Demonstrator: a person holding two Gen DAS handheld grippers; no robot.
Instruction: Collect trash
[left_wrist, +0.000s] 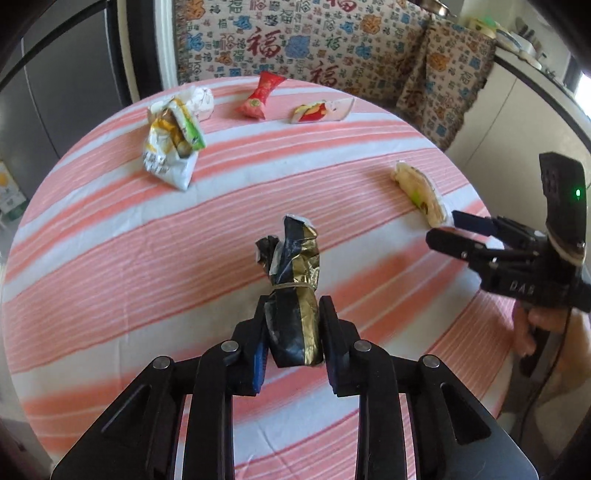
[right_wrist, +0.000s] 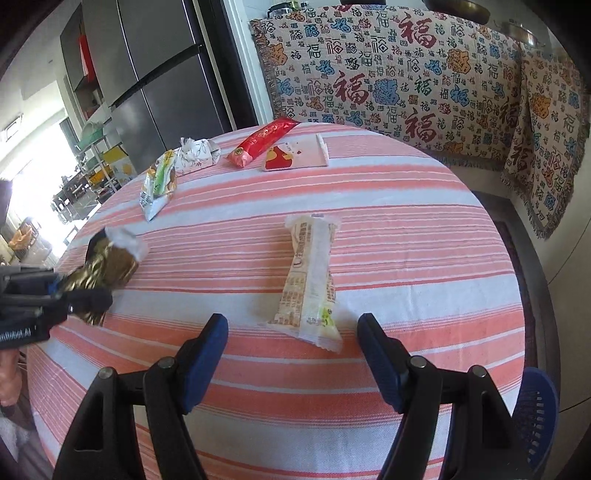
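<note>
The left gripper (left_wrist: 291, 325) is clenched on a crumpled black-and-gold wrapper (left_wrist: 293, 295), tied with a rubber band, at the near part of the round table; the right gripper (right_wrist: 291, 354) stands released, jaws wide, just short of a pale cream snack packet (right_wrist: 310, 280) lying on the pink-and-white striped tablecloth (right_wrist: 406, 229); farther off lie a green-and-white bag (left_wrist: 171, 147), a red packet (left_wrist: 260, 96), and a red-and-white packet (left_wrist: 321, 110).

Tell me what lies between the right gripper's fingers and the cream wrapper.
Only bare striped tablecloth. In the right wrist view the open right gripper hangs short of the cream wrapper, nothing between its fingers.
</note>
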